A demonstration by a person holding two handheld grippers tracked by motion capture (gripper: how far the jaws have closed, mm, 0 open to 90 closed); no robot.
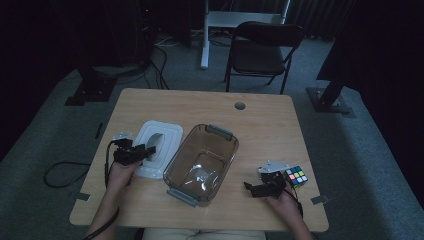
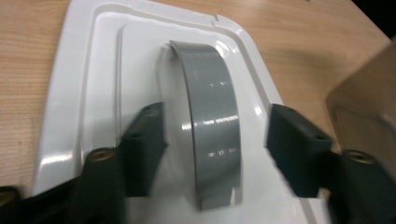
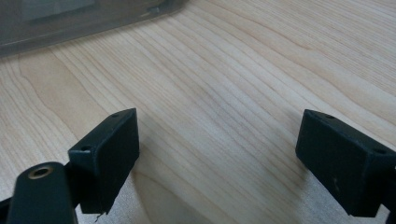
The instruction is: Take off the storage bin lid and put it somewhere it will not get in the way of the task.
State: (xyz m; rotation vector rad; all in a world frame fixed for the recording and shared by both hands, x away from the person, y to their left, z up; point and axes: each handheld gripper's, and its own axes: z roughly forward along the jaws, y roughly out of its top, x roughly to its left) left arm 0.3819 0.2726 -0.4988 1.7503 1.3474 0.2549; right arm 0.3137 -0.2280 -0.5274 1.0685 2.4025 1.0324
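A white lid (image 1: 159, 148) with a grey arched handle (image 2: 212, 123) lies flat on the table, left of a clear smoky container (image 1: 202, 162). My left gripper (image 1: 142, 152) is open over the lid, its jaws standing either side of the grey handle without closing on it (image 2: 217, 147). A colourful puzzle cube (image 1: 295, 176) sits near the table's right front. My right gripper (image 1: 256, 189) is open just left of the cube, low over bare wood (image 3: 217, 158), nothing between its jaws. The container's edge (image 3: 70, 23) shows at the top left of the right gripper view.
The wooden table (image 1: 260, 125) has a round cable hole (image 1: 240, 106) near its far edge. A black folding chair (image 1: 262, 50) and stand bases sit on the carpet beyond. A cable (image 1: 62, 172) loops off the table's left side.
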